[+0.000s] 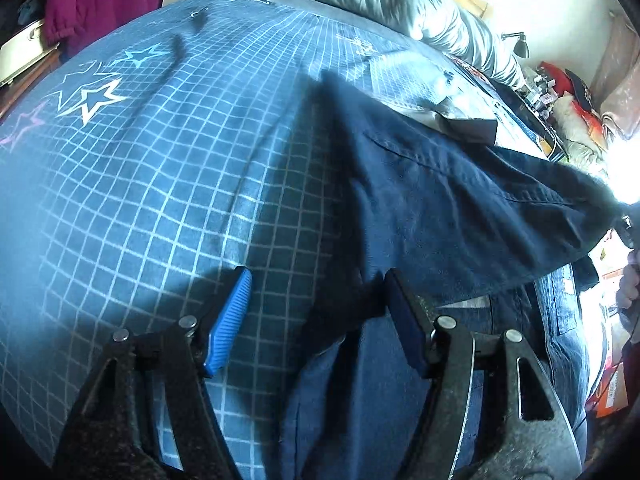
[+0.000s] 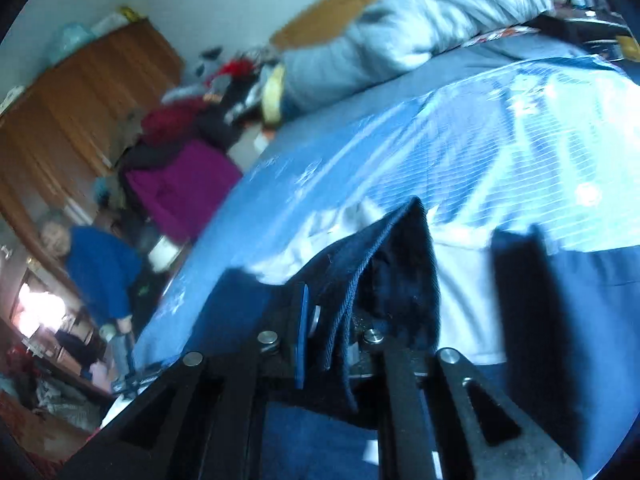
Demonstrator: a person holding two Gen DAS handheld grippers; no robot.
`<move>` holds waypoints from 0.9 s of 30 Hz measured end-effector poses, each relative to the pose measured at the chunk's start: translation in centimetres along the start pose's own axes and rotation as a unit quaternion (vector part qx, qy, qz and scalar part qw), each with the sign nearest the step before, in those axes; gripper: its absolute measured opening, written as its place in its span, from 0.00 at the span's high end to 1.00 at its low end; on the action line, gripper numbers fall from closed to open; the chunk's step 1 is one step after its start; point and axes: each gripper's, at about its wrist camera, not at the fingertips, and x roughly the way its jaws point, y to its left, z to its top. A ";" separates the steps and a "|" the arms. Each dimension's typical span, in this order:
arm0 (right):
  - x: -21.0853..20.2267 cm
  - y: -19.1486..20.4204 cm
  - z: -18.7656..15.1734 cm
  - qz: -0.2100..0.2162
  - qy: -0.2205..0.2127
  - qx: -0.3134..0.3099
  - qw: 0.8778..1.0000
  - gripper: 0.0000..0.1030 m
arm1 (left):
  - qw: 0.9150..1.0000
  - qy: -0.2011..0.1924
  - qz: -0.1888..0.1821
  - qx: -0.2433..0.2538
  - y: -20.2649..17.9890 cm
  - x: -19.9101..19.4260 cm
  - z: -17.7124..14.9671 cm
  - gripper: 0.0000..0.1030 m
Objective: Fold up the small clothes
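Starting out, the dark blue shorts are pinched by the right gripper, unfolded, while the left gripper is spread apart.

The garment lies on the bed toward its right edge, the rolled duvet behind it along the bed's far edge.

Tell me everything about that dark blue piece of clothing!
The dark blue garment looks like sturdy woven cloth with stitched seams. It is lifted, draped and creased above the blue grid bedspread. The right claw is shut on a folded edge of it. The left claw is open, its right finger against the cloth's lower edge.
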 end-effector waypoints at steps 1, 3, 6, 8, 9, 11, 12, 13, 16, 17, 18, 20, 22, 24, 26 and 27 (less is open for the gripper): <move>0.8 -1.2 -0.7 -0.004 0.020 0.015 1.000 0.85 | 1.000 0.000 -0.001 -0.001 0.1 -0.1 -0.1 0.35; 2.9 -2.9 -2.8 -0.037 0.072 0.022 0.997 0.85 | 1.000 0.002 -0.004 -0.008 0.2 -0.2 0.0 0.35; 4.3 -4.4 -5.4 -0.068 0.098 0.031 0.992 0.81 | 1.000 -0.008 0.002 -0.021 -0.2 -1.7 -0.3 0.37; 3.7 -5.2 -5.7 -0.055 0.077 0.060 0.994 0.83 | 0.999 -0.040 0.002 -0.010 -1.3 -3.6 -0.5 0.37; 3.6 -5.5 -5.7 -0.056 0.072 0.066 0.994 0.80 | 0.999 -0.054 0.004 0.004 -2.1 -4.5 -0.5 0.37; 3.6 -5.6 -5.7 -0.057 0.070 0.068 0.994 0.79 | 0.996 -0.079 -0.012 0.026 -3.9 -5.4 0.0 0.37; 3.6 -5.5 -5.6 -0.058 0.072 0.066 0.994 0.79 | 0.996 -0.081 -0.026 0.038 -4.8 -5.2 0.5 0.35; 3.7 -5.3 -5.6 -0.058 0.073 0.065 0.994 0.76 | 0.995 -0.071 -0.036 0.054 -6.0 -4.3 1.2 0.35; 3.9 -5.1 -5.6 -0.057 0.075 0.056 0.994 0.68 | 0.996 -0.014 -0.033 0.080 -7.8 0.7 3.1 0.35; 3.9 -5.1 -5.7 -0.059 0.077 0.052 0.994 0.67 | 0.997 0.012 -0.004 0.079 -7.5 2.8 3.3 0.35; 4.1 -5.0 -5.6 -0.061 0.080 0.048 0.994 0.67 | 0.996 0.036 0.025 0.073 -6.6 4.8 3.1 0.42; 3.9 -4.6 -5.7 -0.072 0.092 0.035 0.993 0.67 | 0.999 0.006 -0.016 0.044 -5.1 4.2 3.1 0.41; 2.7 -3.7 -5.5 -0.126 0.095 -0.002 0.987 0.57 | 0.999 0.003 -0.043 0.018 -3.8 3.3 2.8 0.43; 0.4 -2.4 -5.0 -0.167 0.063 -0.038 0.983 0.54 | 0.998 -0.008 -0.063 0.013 -3.2 2.8 2.1 0.42; -2.0 -1.2 -4.4 -0.181 0.010 -0.047 0.982 0.54 | 0.998 -0.013 -0.065 0.015 -3.3 2.7 1.9 0.39; -2.7 -0.7 -4.2 -0.179 -0.011 -0.048 0.983 0.54 | 0.997 -0.013 -0.069 0.021 -3.5 2.7 2.0 0.32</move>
